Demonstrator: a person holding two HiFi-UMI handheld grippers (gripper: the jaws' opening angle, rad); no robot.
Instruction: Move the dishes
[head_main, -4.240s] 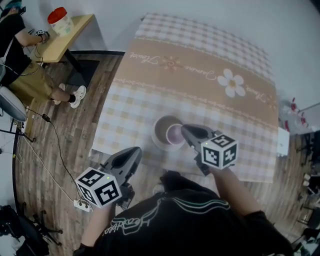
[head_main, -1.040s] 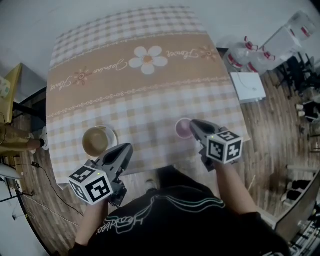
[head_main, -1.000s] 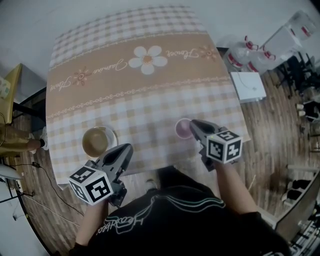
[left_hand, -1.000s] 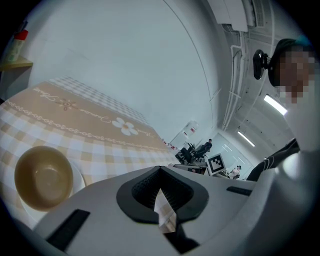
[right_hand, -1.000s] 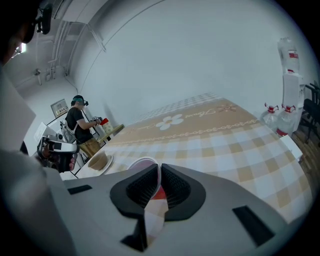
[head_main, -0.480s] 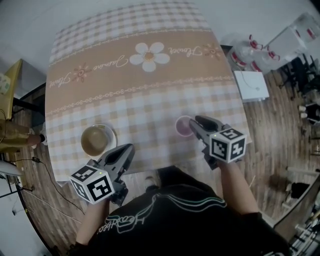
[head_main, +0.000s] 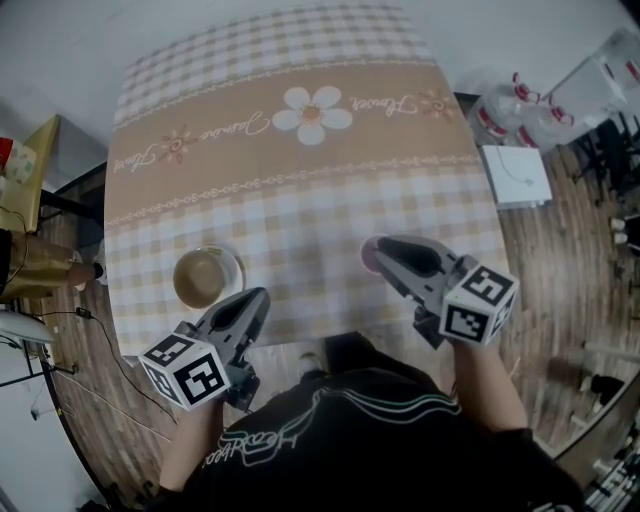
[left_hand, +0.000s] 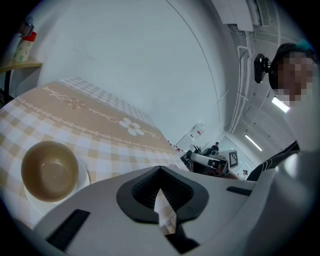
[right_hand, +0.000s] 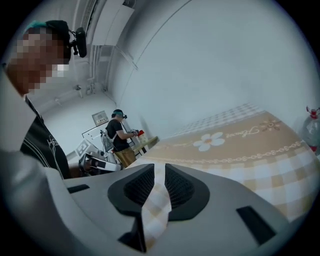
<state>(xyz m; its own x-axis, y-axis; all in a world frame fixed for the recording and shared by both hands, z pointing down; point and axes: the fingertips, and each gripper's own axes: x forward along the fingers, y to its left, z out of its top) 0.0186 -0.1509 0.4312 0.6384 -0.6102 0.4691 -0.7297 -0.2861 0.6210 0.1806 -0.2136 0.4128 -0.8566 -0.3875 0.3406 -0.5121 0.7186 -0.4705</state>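
Observation:
A brown bowl (head_main: 206, 277) sits on a white plate (head_main: 236, 262) near the front left of the checked table; the left gripper view shows the same bowl (left_hand: 49, 170) and plate (left_hand: 84, 175). My left gripper (head_main: 254, 298) hangs just right of the plate at the table's front edge, jaws together and empty (left_hand: 161, 205). A pink cup (head_main: 368, 256) stands on the cloth at the front right, mostly hidden under my right gripper (head_main: 386, 250). That gripper's jaws stand a narrow gap apart (right_hand: 155, 200), showing only cloth between them.
The table's front edge runs just under both grippers. Water bottles (head_main: 505, 112) and a white box (head_main: 518, 176) lie on the wooden floor at right. A yellow side table (head_main: 30, 180) and cables are at left. A person (right_hand: 118, 136) stands far off in the right gripper view.
Four seconds ago the pink cup sat in the bowl with my right gripper on it. It now stands apart at the right; the gripper has since slid over it, hiding most of it.

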